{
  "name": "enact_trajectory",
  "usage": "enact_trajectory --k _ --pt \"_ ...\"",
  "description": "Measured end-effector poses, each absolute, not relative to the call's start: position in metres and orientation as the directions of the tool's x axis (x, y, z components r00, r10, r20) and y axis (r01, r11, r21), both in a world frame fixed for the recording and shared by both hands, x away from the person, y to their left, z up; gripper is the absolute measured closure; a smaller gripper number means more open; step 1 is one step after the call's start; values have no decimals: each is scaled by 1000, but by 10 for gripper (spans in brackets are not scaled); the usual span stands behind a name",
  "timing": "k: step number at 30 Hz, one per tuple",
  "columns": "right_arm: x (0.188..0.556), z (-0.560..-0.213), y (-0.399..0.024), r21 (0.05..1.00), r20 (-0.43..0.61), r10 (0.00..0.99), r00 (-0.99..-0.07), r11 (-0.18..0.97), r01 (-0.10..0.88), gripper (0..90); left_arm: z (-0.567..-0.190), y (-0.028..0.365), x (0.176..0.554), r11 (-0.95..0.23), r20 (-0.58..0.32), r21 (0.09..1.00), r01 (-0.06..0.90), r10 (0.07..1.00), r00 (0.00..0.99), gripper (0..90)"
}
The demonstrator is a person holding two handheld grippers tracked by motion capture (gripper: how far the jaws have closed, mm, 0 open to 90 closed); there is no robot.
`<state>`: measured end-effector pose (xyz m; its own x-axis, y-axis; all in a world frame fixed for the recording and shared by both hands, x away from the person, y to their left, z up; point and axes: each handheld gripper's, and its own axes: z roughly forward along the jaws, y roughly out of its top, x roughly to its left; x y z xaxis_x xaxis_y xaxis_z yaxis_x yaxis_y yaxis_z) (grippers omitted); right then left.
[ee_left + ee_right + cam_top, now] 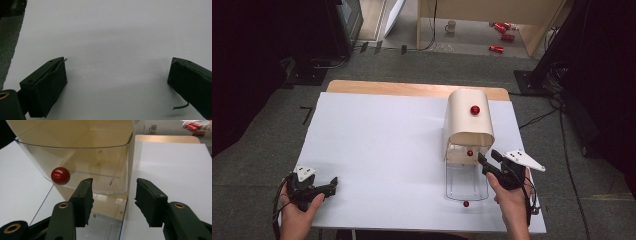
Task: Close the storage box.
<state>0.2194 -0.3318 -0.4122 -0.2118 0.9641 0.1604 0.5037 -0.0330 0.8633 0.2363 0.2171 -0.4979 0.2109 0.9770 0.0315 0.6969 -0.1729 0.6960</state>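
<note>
- High view: nearest the camera, a person's forearms are coming in from the bottom edge. The left gripper (323, 189) is resting low on the white tabletop (382, 150) near its front left corner, jaws spread. The right gripper (490, 161) is hovering at the front right, jaws parted, just beside a cream bread box (468, 119) with a red knob (475, 110); its clear lid (467, 182) is lying flat on the table with a red knob (466, 204) at the near edge.
- The table is standing on grey carpet (262, 150); a mug (451, 26) and red cans (501, 29) are lying on the floor beyond.
- Left gripper view: both black jaws are standing wide apart over bare white tabletop (112, 37), holding nothing.
- Right gripper view: the jaws are standing apart, empty, pointing at the box's clear curved panel (82, 162), which is carrying a red ball knob (60, 175). I cannot tell whether anything is sitting inside.
</note>
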Motion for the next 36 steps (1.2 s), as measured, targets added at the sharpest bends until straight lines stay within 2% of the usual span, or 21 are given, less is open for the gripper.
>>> enact_trajectory --k 7,8,9,13,22,36 --pt "221 -412 -333 866 162 962 -222 -30 499 444 -498 217 236 -173 31 696 697 977 211 22" --pt "220 -413 -334 866 170 958 -230 -34 499 385 -498 217 236 -172 31 696 697 977 211 22" --pt "220 -413 -334 866 170 958 -230 -34 499 385 -498 217 236 -174 32 696 697 977 212 22" --pt "215 -421 -331 856 159 950 -270 4 517 155 -498 217 236 -174 31 696 697 977 212 22" --pt "190 -439 -329 843 167 910 -380 68 533 27 -498 217 236 -173 32 696 697 977 212 22" --pt "156 -470 -334 829 158 872 -463 138 542 0 -498 217 236 -173 32 696 697 977 211 22"
